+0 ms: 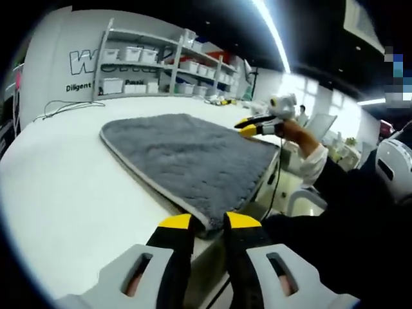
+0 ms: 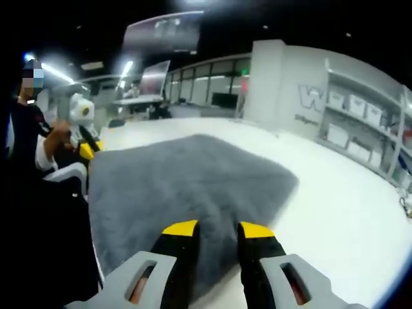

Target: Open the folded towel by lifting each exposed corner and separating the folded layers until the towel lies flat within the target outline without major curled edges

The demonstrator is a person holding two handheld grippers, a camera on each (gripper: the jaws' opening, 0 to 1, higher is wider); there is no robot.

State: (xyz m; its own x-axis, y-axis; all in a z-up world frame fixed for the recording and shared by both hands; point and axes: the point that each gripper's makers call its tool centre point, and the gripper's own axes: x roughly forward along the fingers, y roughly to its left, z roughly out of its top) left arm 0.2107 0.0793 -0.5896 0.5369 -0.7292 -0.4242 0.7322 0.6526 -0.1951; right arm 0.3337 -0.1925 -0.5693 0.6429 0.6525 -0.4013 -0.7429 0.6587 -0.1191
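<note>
While grey towel lies spread on white counter, left gripper clamps its near corner at counter edge, fingers pinching hem. Right gripper grips opposite near corner, fingers slightly apart over pile. Shelving with bins behind.

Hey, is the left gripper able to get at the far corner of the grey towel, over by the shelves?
Probably yes. The left gripper sits at the near edge of the grey towel, and nothing lies on the white table between it and that far corner; it would just have to travel along the towel's edge.
</note>
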